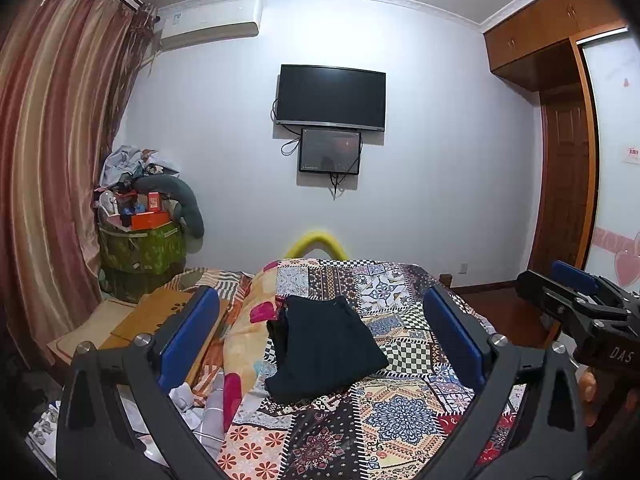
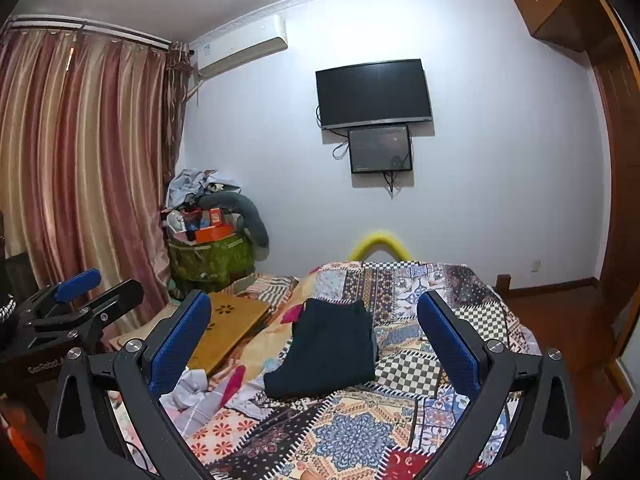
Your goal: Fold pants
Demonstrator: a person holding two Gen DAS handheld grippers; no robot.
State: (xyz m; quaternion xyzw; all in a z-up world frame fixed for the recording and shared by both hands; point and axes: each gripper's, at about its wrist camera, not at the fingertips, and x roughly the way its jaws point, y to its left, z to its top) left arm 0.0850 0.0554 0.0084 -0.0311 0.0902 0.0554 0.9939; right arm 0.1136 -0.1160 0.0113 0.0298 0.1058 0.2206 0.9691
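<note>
The dark pants lie folded into a compact bundle on the patchwork bedspread; they also show in the right wrist view. My left gripper is open and empty, held above and in front of the pants, apart from them. My right gripper is open and empty, likewise held back from the pants. The right gripper also appears at the right edge of the left wrist view. The left gripper shows at the left edge of the right wrist view.
A floral quilt and crumpled white cloth lie left of the pants. A wooden lap desk sits on the bed's left side. A cluttered green bin, curtains, wall TV and wardrobe surround the bed.
</note>
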